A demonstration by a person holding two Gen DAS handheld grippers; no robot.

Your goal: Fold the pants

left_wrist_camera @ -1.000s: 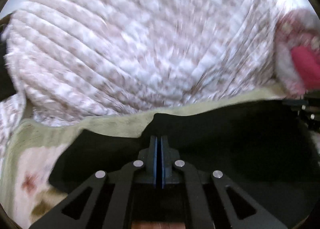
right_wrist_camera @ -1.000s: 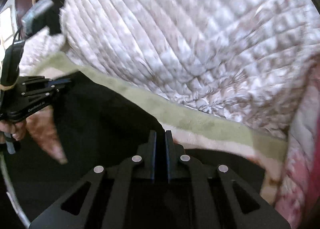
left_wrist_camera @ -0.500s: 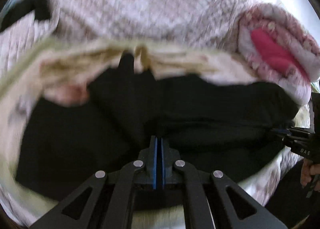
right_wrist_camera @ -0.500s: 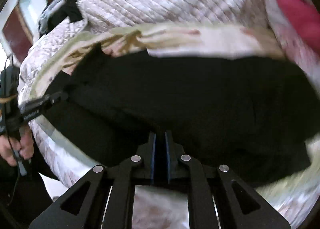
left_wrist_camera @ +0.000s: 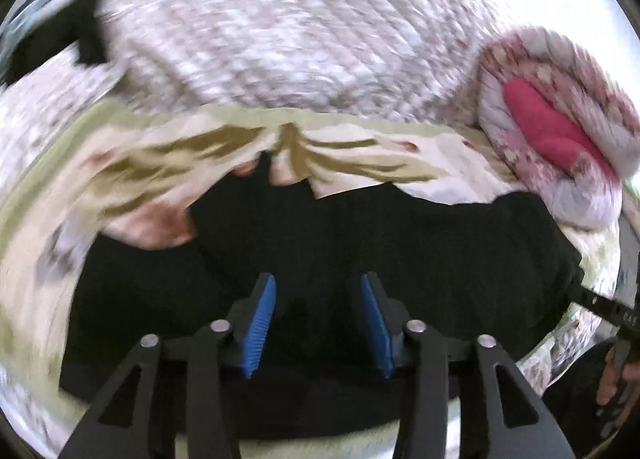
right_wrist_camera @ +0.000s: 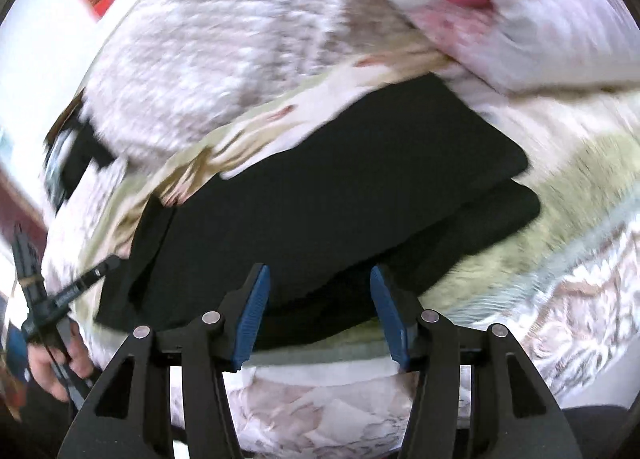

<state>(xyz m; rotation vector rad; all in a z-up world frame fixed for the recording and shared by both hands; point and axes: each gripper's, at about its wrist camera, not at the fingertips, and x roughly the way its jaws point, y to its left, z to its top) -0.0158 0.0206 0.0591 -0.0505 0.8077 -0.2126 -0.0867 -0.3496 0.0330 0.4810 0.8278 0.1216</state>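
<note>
The black pants [left_wrist_camera: 400, 251] lie folded on the bed's flowered sheet; in the right wrist view the pants [right_wrist_camera: 340, 199] show two stacked layers. My left gripper [left_wrist_camera: 317, 283] hangs over their near edge. Its jaws are opening, and the blue pads [left_wrist_camera: 262, 315] stand apart with black cloth below them, not pressed. My right gripper [right_wrist_camera: 319, 275] is likewise opening over the near edge, pads clear of the cloth. The right gripper's tip [left_wrist_camera: 600, 305] shows at the pants' right end, and the left gripper's tip [right_wrist_camera: 96, 273] at their left end.
A heaped quilted pinkish blanket [left_wrist_camera: 300, 27] fills the back of the bed. A rolled quilt with a magenta lining [left_wrist_camera: 552, 131] lies at the right. The cream and green sheet [left_wrist_camera: 120, 163] is wrinkled behind the pants. A hand [right_wrist_camera: 60, 363] holds the left gripper.
Both grippers were shut on black cloth and carried it towards the bed's near side. Now both jaws have parted and the pants lie folded on the sheet.
</note>
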